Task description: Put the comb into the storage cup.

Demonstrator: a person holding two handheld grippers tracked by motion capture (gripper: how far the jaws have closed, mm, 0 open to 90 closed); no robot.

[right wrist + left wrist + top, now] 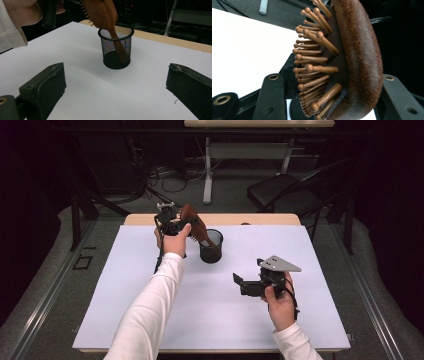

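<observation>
The left gripper [175,224] is closed on the head of a brown wooden hairbrush [352,62]. The head is pinched between the two black jaws, with the round-tipped pins [312,67] pointing to one side. The brush is held tilted, and its handle [120,48] is already inside a black mesh cup [115,47]. The cup stands upright on the white table top [150,315], just beside the left hand [175,242].

The right gripper [250,285] is held low over the table, nearer the person and well apart from the cup. Its jaws are spread wide and nothing is held between them.

It looks as if the brush is being put into the cup. To do this well, the brush should be lowered slowly until the handle end rests on the cup's bottom. The cup is light and could be tipped by a sideways push, so the brush should be kept off the rim. The jaws should be opened only when the brush is leaning safely on the cup wall.
</observation>
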